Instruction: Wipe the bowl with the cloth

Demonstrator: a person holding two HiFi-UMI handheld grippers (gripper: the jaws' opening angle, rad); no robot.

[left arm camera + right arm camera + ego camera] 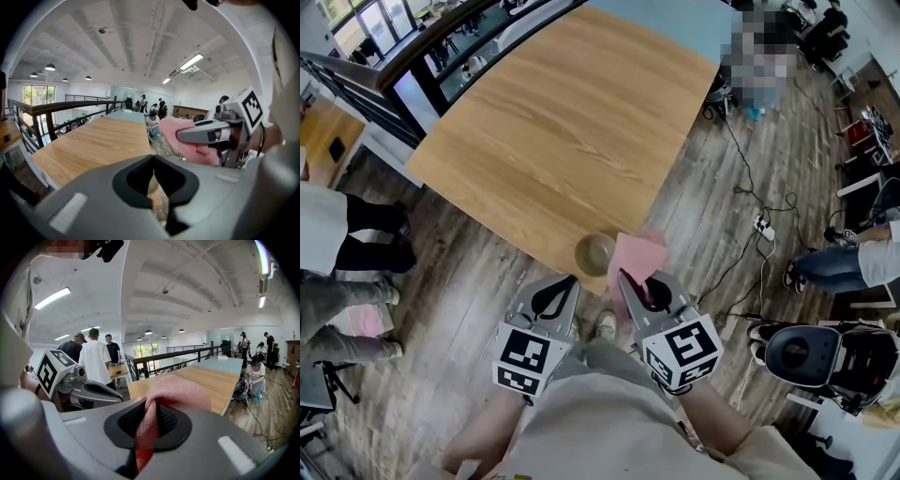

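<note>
bowl (594,253): 1, small, round, pale tan, upright | place: near table (562,122) edge, 6 o'clock in head view | cloth (637,255): 1, pink, mesh-knit, bunched, pinched in right gripper (623,278) | place: 3 o'clock of bowl, just beside

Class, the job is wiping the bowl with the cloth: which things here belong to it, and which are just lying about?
Belong: bowl, pink cloth, right gripper, left gripper, table.
Lying about: power strip, railing.

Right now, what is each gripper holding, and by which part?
Right gripper: jaws shut on the pink cloth, pinching a bunched fold; the rest spills out ahead. Left gripper: jaws shut, nothing held.
</note>
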